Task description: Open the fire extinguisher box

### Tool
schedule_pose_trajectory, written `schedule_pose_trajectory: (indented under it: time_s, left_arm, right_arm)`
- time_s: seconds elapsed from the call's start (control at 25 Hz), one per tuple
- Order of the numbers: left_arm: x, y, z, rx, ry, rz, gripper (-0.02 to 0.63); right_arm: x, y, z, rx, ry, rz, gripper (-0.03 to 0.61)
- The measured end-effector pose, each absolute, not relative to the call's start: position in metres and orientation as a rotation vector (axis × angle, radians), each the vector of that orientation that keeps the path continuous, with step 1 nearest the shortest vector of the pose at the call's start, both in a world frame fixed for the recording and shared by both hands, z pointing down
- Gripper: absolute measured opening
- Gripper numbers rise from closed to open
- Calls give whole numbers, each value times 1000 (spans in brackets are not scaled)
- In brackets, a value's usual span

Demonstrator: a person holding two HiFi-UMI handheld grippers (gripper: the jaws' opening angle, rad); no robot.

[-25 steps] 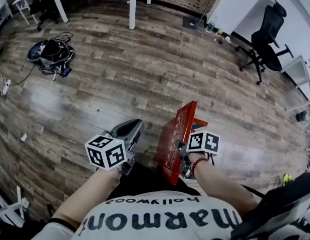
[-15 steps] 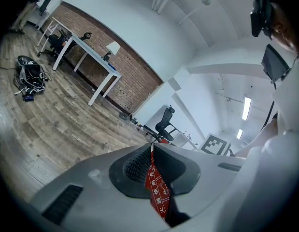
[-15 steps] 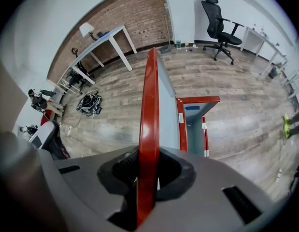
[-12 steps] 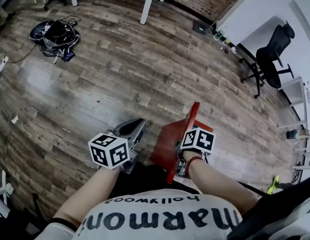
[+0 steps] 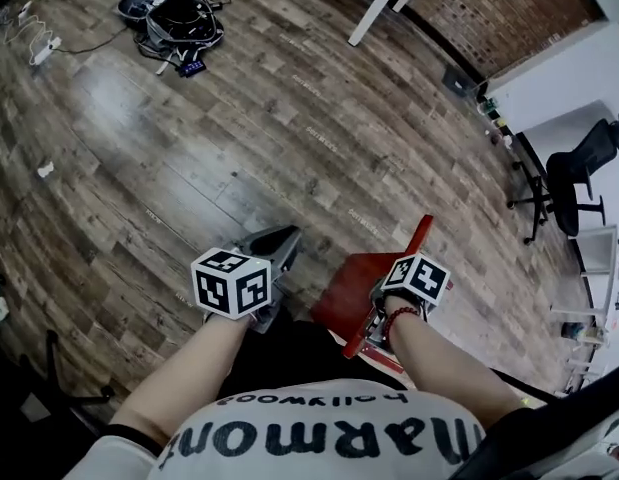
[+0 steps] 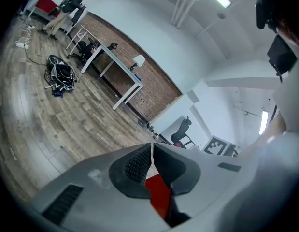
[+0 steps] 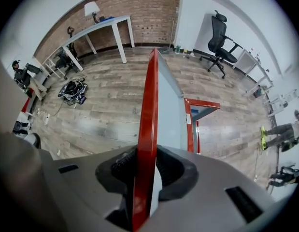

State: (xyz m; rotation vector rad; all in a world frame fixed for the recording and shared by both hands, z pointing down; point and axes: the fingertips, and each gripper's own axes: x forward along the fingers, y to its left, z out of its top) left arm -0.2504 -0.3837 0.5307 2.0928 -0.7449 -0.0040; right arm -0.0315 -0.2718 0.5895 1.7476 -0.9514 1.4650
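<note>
The fire extinguisher box's red door [image 5: 351,290] stands swung out just ahead of my body in the head view. My right gripper [image 5: 373,330] holds its near edge. In the right gripper view the door [image 7: 148,105] runs edge-on between the jaws, and both pads lie against it while the jaws are opening. Behind it is the box's red frame [image 7: 203,108]. My left gripper [image 5: 273,244] hangs to the left of the door, apart from it. In the left gripper view its fingertips [image 6: 152,147] meet and hold nothing; red shows beyond them.
Wood plank floor all round. A dark bag with cables [image 5: 175,12] lies far left, a white table leg [image 5: 385,6] stands at the back and a black office chair [image 5: 579,173] at the right. A white desk [image 7: 105,25] stands before the brick wall.
The red door has swung round with my right gripper and now lies flatter and nearer my body. The head view has turned, so the bag sits further up. The left gripper keeps its place.
</note>
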Motion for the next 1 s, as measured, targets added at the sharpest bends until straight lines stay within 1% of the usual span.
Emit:
schedule_pose_trajectory:
  time_s: [0.32,1.0]
  left_arm:
    - [-287,-410,561,2092,-810,75,20]
    - [-299,-409,577,2046,-790,73,20]
  right_arm:
    - [-51,-286,619,1729,-901,1401,144]
    - [-60,-289,630,1703,-808,1322,147]
